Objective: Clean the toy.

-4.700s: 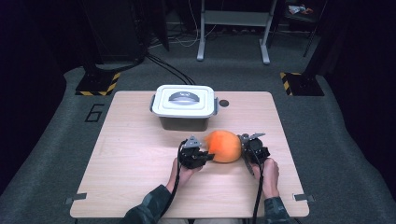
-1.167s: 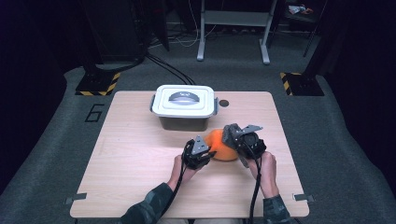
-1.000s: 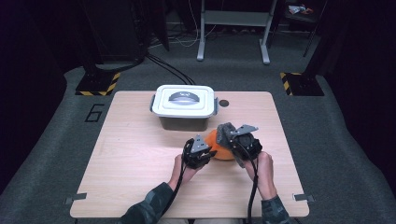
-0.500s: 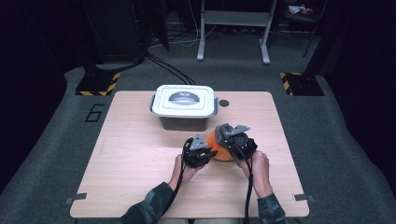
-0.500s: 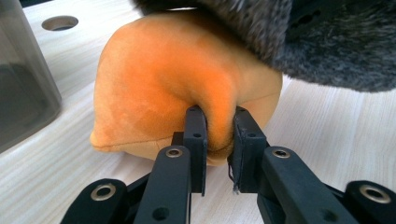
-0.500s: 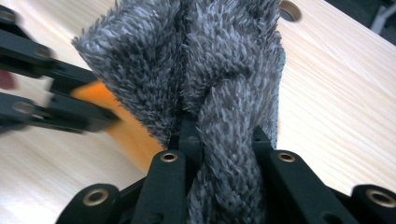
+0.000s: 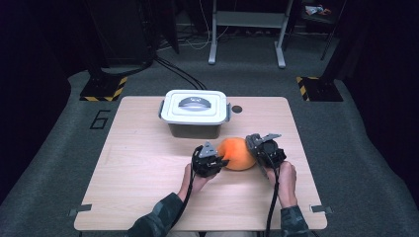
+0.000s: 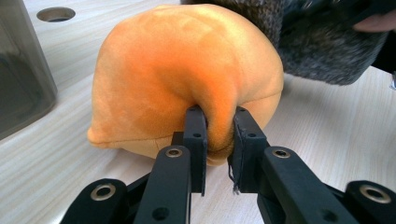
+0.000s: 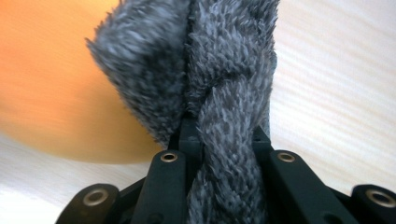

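Note:
An orange plush toy [image 7: 238, 153] lies on the wooden table [image 7: 138, 168] in front of the person. My left gripper [image 7: 217, 160] sits at its left side. In the left gripper view that gripper [image 8: 219, 116] is shut on a fold of the orange plush [image 8: 187, 70], which bulges between the jaws. My right gripper [image 7: 255, 148] is at the plush's right side. Seen from the right gripper view, it [image 9: 219, 133] is shut on a grey fuzzy piece [image 9: 210, 60] that hides the jaw tips, with the orange plush [image 9: 46, 84] just behind. The grey fuzzy piece [image 8: 317, 42] lies against the plush's far side.
A grey lidded plastic box [image 7: 192, 129] stands behind the plush toward the table's far edge, its wall [image 8: 18, 84] close by at the left of the left gripper view. A round hole [image 7: 237, 109] is in the tabletop beside the box.
My right gripper has come down from over the top of the plush to its right side, near the table. The left gripper has kept its place and grip.

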The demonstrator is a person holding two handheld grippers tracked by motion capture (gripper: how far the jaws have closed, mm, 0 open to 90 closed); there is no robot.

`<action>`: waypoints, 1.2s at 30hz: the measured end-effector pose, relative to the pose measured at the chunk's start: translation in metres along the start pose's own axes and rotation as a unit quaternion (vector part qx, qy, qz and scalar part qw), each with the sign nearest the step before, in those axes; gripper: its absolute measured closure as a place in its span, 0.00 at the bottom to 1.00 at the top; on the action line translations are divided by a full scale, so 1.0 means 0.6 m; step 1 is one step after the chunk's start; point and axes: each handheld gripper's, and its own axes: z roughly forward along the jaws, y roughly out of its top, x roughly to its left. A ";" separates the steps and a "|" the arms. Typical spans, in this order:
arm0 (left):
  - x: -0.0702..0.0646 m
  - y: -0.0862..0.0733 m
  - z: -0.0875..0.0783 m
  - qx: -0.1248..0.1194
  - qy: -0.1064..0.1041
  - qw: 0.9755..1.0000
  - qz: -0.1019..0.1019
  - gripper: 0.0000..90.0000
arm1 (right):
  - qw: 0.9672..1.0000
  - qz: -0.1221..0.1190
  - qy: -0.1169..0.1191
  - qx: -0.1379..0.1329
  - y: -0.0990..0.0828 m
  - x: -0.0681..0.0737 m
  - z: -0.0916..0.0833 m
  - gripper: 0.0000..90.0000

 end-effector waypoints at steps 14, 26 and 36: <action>0.008 -0.006 -0.001 0.001 -0.002 1.000 -0.014 0.87 | 0.998 0.036 0.021 0.045 -0.031 -0.025 0.070 0.83; 0.008 -0.007 -0.003 0.000 -0.001 1.000 -0.017 0.87 | 0.999 0.013 -0.003 -0.035 -0.003 -0.010 -0.038 0.83; 0.009 -0.007 -0.004 0.002 0.000 1.000 -0.013 0.87 | 0.995 -0.069 0.035 -0.056 0.039 0.084 -0.058 0.83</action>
